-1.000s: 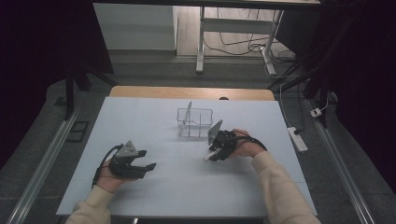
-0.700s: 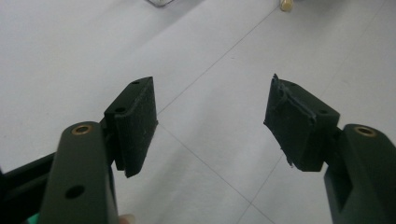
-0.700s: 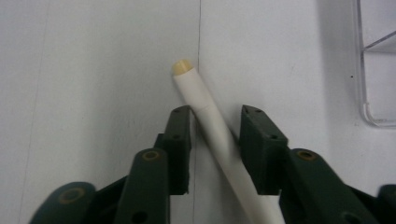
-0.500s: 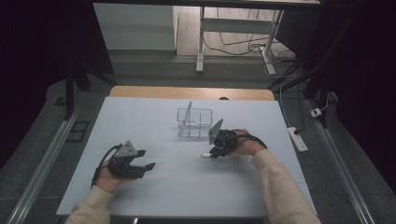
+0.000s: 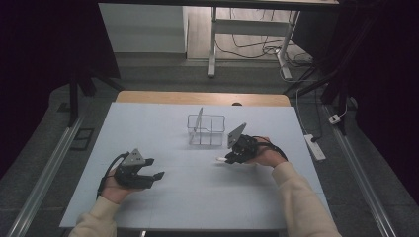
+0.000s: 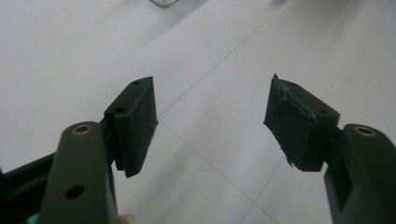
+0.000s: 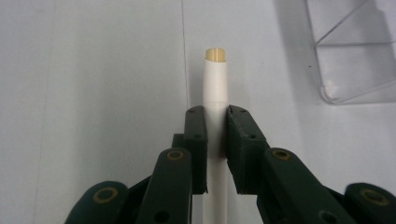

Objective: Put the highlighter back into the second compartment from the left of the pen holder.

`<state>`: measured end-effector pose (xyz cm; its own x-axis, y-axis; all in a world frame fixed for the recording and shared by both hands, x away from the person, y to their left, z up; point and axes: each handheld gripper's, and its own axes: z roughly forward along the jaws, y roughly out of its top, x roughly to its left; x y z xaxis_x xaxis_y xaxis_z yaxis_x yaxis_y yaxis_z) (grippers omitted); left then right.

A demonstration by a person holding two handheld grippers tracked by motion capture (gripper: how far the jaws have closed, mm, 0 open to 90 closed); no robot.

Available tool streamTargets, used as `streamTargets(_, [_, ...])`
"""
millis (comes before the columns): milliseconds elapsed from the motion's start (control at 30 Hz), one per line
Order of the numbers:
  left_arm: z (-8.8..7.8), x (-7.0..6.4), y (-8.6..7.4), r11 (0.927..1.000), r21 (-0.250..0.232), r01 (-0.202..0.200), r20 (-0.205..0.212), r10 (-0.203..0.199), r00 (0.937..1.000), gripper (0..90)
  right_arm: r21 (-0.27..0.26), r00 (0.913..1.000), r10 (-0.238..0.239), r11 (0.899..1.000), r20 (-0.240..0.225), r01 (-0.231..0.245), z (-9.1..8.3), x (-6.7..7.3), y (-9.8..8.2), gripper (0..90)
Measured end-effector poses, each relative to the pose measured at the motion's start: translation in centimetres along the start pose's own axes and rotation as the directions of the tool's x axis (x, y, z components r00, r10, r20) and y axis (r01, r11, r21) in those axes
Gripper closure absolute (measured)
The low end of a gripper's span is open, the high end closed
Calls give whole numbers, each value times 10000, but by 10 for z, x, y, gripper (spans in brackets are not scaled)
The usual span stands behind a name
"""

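The white stick [image 5: 221, 159] is lying low over the pale worktop [image 5: 163, 123] in the high view, just in front of a clear wire-edged rack [image 5: 206, 129] and a little to its right, and it is poking out leftward from the right tongs [image 5: 228, 158]. The person's right hand [image 5: 264, 154] is gripping those tongs from the right, the cream sleeve [image 5: 301, 197] running down to the bottom edge. Well apart, at the near left of the worktop, the left tongs [image 5: 154, 174] are resting in the left hand [image 5: 114, 189] with their jaws pointing right and standing apart.

In the left gripper view, the left tongs [image 6: 210, 116] are showing two black pads [image 6: 135, 123] spread wide, with bare worktop [image 6: 56, 60] and its thin seam lines between them.

In the right gripper view, the right tongs [image 7: 216, 133] are clamping the white stick [image 7: 215, 88] between their pads, having just been closing on it. The stick is running straight away from the camera, its yellowish tip at the far end. The corner of the clear rack [image 7: 355, 51] is sitting at the upper right, apart from the stick.
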<state>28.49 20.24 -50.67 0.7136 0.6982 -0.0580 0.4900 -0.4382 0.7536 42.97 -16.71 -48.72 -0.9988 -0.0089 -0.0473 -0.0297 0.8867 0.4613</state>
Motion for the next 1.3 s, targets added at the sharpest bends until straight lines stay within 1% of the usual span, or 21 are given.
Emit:
streamTargets(67, [0, 0, 0, 10000, -8, -5, -6, 5, 10000, 340, -182, 9998, 167, 9997, 63, -166, -3, 0, -2, 776])
streamTargets(167, [0, 0, 0, 10000, -1, -4, -6, 4, 10000, 341, -400, 9994, 286, 9988, 201, -278, -8, 0, -2, 777])
streamTargets(200, [0, 0, 0, 10000, -4, -5, -7, 5, 10000, 340, -542, 9993, 341, 9980, 157, -332, -9, 0, -2, 777])
streamTargets(400, [-1, 0, 0, 10000, -33, -7, -26, 7, 10000, 341, -770, 9975, 480, 9961, 525, -439, -16, 2, -1, 776])
streamTargets(567, [-1, 0, 0, 10000, -42, -12, -28, 12, 10000, 341, -1151, 9952, 759, 9910, 618, -685, -20, 2, -1, 777])
streamTargets(633, [-1, 0, 0, 10000, -39, 0, -26, 0, 10000, 341, -1336, 9942, 878, 9879, 616, -789, -22, 2, -3, 776])
streamTargets(767, [-1, 0, 0, 10000, -23, 1, -18, -1, 10000, 341, -1688, 9913, 1069, 9813, 766, -928, -28, 1, -5, 776])
streamTargets(933, [0, 0, 0, 10000, -14, -15, -14, 15, 10000, 341, -2155, 9872, 1370, 9695, 821, -1166, -34, 1, -7, 776])
streamTargets(1067, [0, -1, 0, 10000, -13, -18, -10, 18, 10000, 341, -2392, 9840, 1514, 9628, 935, -1254, -39, 1, -9, 776])
streamTargets(1100, [0, -1, 0, 10000, -11, -21, -8, 21, 10000, 341, -2511, 9837, 1556, 9594, 907, -1286, -40, 1, -9, 776])
streamTargets(1133, [0, 0, 0, 10000, -8, -17, -8, 17, 10000, 341, -2533, 9827, 1581, 9587, 966, -1293, -41, 1, -9, 776])
streamTargets(1167, [0, 0, 0, 10000, -2, -17, -14, 17, 10000, 341, -2615, 9819, 1622, 9562, 978, -1319, -42, 1, -10, 776])
streamTargets(1200, [0, 0, 0, 10000, -8, -15, -14, 15, 10000, 341, -2752, 9809, 1697, 9515, 953, -1379, -43, 2, -10, 776])
streamTargets(1267, [0, 0, 1, 10000, -25, -12, -15, 12, 10000, 341, -2835, 9789, 1741, 9490, 1071, -1377, -46, 2, -10, 776])
streamTargets(1300, [-1, 0, 1, 10000, -29, -12, -20, 12, 10000, 341, -2951, 9776, 1815, 9447, 1062, -1433, -47, 2, -10, 776])
